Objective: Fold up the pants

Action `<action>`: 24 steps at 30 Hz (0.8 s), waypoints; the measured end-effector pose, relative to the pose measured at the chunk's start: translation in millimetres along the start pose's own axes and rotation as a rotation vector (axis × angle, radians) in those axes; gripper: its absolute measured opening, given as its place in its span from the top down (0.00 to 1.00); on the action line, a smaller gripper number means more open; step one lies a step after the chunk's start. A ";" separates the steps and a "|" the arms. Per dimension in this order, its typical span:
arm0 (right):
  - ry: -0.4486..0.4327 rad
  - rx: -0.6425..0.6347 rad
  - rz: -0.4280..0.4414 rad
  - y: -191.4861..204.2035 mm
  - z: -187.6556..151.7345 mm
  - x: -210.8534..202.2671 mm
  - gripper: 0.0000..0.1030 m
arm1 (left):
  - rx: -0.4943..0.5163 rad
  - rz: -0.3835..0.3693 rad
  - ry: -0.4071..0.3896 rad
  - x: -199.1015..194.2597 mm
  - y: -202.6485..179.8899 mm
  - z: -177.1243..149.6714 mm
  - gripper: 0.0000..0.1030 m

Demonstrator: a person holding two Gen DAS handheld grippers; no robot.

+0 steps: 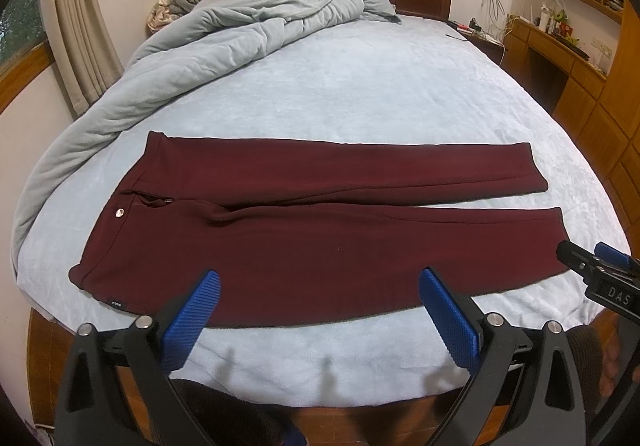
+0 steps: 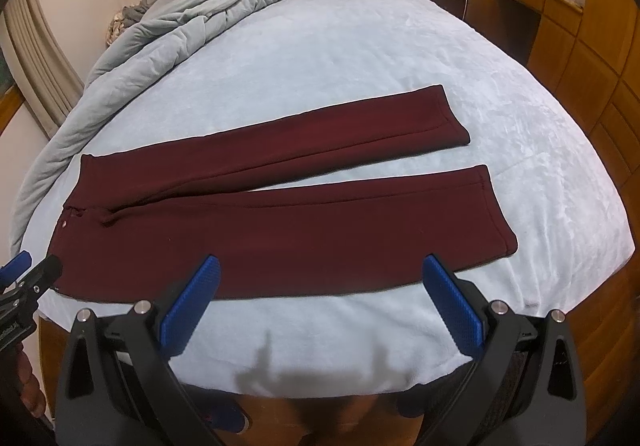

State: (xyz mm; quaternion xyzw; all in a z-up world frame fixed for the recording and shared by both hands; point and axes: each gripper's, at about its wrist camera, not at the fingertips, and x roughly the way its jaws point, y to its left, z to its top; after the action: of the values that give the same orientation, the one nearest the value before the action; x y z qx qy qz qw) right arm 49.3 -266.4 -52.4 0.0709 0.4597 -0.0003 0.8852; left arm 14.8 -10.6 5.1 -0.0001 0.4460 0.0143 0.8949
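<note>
Bare bed sheet lies open toward twelve o'clock beyond the pants; a rumpled duvet blocks ten o'clock.

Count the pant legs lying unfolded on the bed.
2. The far leg lies nearer the headboard; the near leg lies along the bed's front edge. Both are flat, apart at the hems.

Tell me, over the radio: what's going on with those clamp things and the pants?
Left hand-held gripper open, empty. Right hand-held gripper open, empty. Maroon pants flat on bed, unfolded, legs apart. Rumpled duvet far side, clear of pants.
</note>
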 end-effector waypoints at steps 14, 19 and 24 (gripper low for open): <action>0.000 -0.002 0.001 -0.6 -2.7 0.1 0.03 | 0.001 -0.001 0.001 0.3 0.5 0.3 0.04; 0.003 -0.001 0.003 -0.5 -3.9 1.4 0.03 | 0.002 -0.002 0.000 0.2 1.2 0.4 0.04; 0.009 -0.002 0.008 -0.2 -4.5 5.7 0.03 | 0.005 -0.001 0.005 1.5 1.5 0.6 0.04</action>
State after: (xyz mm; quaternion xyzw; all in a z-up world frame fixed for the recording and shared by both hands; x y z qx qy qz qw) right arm 48.9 -265.6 -59.6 0.0716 0.4634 0.0040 0.8833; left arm 16.1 -9.1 4.3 0.0017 0.4484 0.0128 0.8937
